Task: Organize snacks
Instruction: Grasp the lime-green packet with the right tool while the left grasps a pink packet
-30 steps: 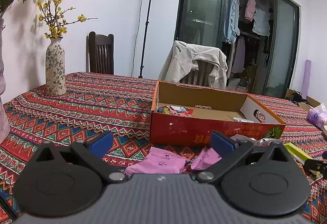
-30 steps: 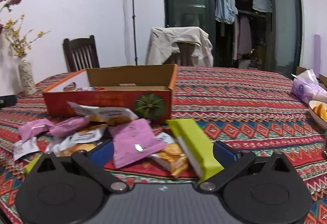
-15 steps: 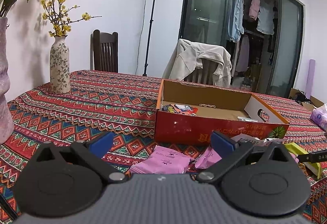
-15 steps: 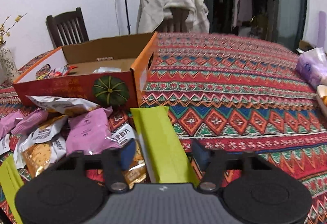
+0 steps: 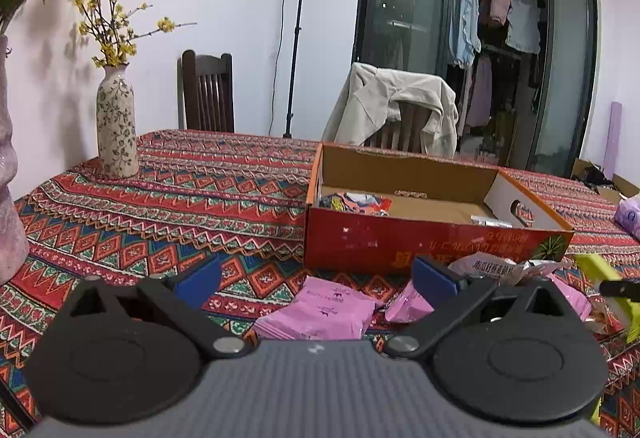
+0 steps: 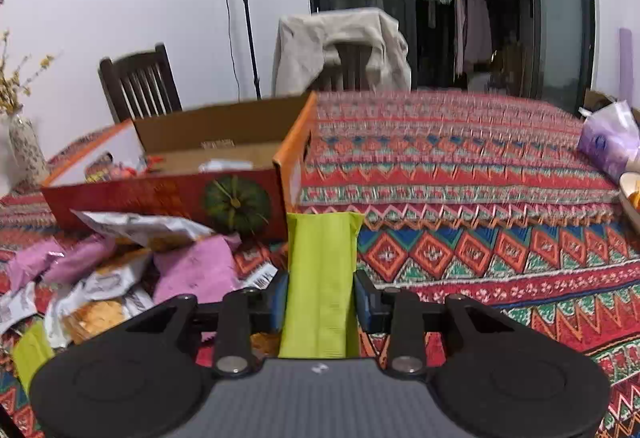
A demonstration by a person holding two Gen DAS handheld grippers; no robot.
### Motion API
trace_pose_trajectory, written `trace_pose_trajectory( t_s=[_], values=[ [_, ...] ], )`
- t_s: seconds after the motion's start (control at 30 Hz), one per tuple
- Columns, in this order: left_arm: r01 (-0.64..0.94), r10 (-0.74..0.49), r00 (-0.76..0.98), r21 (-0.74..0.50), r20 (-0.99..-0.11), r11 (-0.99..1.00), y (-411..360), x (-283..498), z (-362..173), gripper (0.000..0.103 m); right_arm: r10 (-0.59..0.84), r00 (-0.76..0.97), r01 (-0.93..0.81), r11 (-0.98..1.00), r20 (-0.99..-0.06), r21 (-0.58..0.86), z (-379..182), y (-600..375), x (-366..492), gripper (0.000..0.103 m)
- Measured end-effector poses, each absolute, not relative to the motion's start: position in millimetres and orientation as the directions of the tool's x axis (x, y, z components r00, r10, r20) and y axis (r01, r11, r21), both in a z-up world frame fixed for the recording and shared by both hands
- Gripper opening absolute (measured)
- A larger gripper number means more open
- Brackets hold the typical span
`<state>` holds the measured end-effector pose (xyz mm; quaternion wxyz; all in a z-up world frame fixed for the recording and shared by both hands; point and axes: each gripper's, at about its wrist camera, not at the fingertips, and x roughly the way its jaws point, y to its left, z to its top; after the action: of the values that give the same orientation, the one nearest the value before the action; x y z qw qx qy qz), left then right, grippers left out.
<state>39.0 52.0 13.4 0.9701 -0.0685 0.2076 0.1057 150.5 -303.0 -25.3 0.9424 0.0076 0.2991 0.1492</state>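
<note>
Writing on the red cardboard box (image 5: 436, 238) front is gold print I can't read from here; the white packet (image 5: 486, 265) before it carries Chinese characters, possibly a pumpkin snack. My right gripper (image 6: 321, 296) has its fingers clamped on the lime-green packet (image 6: 322, 270), held just off the box's corner by the pumpkin picture (image 6: 234, 202). My left gripper (image 5: 316, 278) hangs spread wide over a pink packet (image 5: 320, 308) on the tabletop (image 5: 180, 206). Only the right view shows the chip bags (image 6: 96, 312); only the left shows the flowered vase (image 5: 116, 126) clearly
</note>
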Motion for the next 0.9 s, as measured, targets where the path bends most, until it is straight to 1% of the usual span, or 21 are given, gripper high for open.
trace_pose_trajectory(
  t_s=[0.13,0.33,0.63,0.77,0.8,0.83,0.87,0.9],
  values=[
    [-0.225,0.178,0.868,-0.047,-0.464,0.973,49,51,9,0.103,0.305,0.805,-0.291,0.951,-0.509,0.108,-13,-299,134,0.033],
    [-0.194,0.193,0.783,0.063,-0.591,0.979,48,86,-7,0.103,0.349,0.813,-0.332,0.935,-0.466,0.121,-3,-290,117,0.033],
    [-0.157,0.149,0.692,0.055,-0.706,0.986,58,122,-31,0.103,0.386,0.802,-0.364,0.921,-0.456,0.14,-3,-275,112,0.033],
    [-0.175,0.15,0.692,0.037,-0.707,0.984,60,124,-34,0.103,0.39,0.801,-0.366,0.919,-0.455,0.144,-4,-274,112,0.033],
    [-0.176,0.145,0.695,0.029,-0.704,0.984,60,123,-35,0.1,0.39,0.8,-0.366,0.919,-0.456,0.144,-4,-274,112,0.033],
    [-0.173,0.139,0.698,0.023,-0.703,0.985,60,123,-35,0.093,0.389,0.799,-0.365,0.92,-0.457,0.145,-4,-274,113,0.033],
    [-0.169,0.133,0.699,0.019,-0.702,0.985,59,122,-35,0.089,0.389,0.799,-0.365,0.92,-0.459,0.145,-5,-273,113,0.033],
    [-0.171,0.134,0.704,0.017,-0.698,0.985,59,121,-35,0.087,0.389,0.799,-0.365,0.92,-0.459,0.146,-6,-273,113,0.033]
  ],
)
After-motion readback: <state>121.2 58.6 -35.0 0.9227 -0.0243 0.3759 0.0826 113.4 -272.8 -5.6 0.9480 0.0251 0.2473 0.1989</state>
